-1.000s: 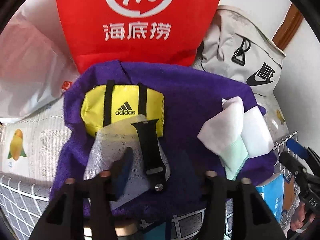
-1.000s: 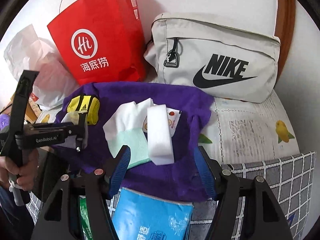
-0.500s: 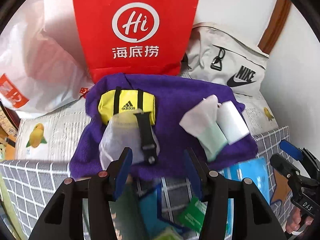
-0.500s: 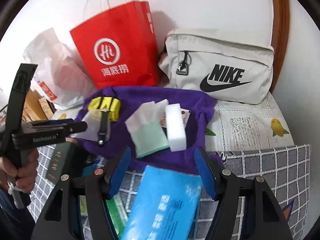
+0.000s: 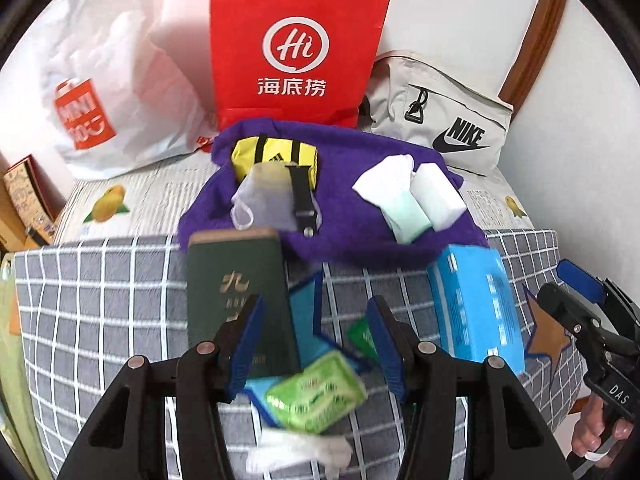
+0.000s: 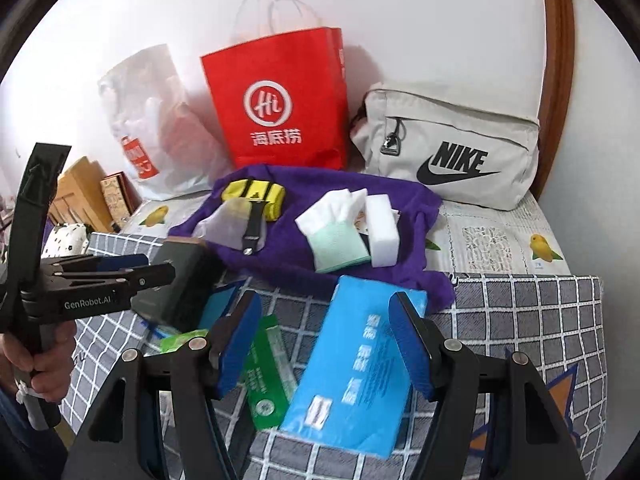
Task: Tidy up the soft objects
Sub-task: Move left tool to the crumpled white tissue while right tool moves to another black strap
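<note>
A purple towel (image 5: 352,236) (image 6: 324,188) lies spread at the back. On it sit a yellow pouch (image 5: 276,152), a pale mesh bag (image 5: 260,196) with a black strap (image 5: 302,200) across it, folded white and mint cloths (image 5: 400,212) and a white sponge (image 5: 438,196). My left gripper (image 5: 316,316) hangs open above a dark green box (image 5: 240,292) and a green packet (image 5: 316,392), holding nothing. My right gripper (image 6: 324,312) stands open above a blue tissue pack (image 6: 356,368), apart from it. Each gripper also shows at the other view's edge, the left gripper (image 6: 156,266) and the right gripper (image 5: 566,292).
A red paper bag (image 5: 296,48), a grey sports bag (image 5: 448,120) and a white plastic bag (image 5: 108,92) stand against the back wall. A grey checked blanket (image 5: 100,300) covers the near surface. A crumpled white tissue (image 5: 300,450) lies closest to me. Boxes (image 6: 92,192) stand at the far left.
Both grippers have drawn back and up from the purple towel. The checked blanket with the green box, green packet and blue pack has come into view under them. Jaws are unchanged.
</note>
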{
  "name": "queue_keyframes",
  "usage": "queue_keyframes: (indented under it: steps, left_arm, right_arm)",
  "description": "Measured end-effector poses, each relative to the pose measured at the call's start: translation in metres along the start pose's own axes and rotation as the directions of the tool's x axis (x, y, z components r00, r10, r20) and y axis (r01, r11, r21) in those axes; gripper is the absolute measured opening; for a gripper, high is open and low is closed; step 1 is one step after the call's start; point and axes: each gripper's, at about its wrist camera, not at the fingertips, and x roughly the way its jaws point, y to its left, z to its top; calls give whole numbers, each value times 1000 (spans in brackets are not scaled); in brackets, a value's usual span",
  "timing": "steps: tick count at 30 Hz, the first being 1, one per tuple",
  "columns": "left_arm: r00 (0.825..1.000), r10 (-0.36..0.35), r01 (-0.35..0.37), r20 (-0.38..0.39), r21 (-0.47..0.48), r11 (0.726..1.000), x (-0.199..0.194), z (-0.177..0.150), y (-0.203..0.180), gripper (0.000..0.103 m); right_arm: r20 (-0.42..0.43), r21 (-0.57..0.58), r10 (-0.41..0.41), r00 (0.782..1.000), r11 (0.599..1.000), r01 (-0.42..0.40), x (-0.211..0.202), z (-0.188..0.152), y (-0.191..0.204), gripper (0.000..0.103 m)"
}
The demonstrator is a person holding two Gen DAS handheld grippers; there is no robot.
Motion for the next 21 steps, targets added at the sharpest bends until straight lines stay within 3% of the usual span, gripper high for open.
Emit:
queue_keyframes:
  steps: [10,21]
  left_arm:
    - [1000,-2,3,4,-31,1000,-18,-56,6,52]
    - [999,8,-11,-36,-86,996,-5,-108,22,52]
  right_arm:
    - [2,-31,28,1000,999,-28,-20,-36,22,66]
    - [-14,-53,46,999,998,-46,-28,-71,28,66]
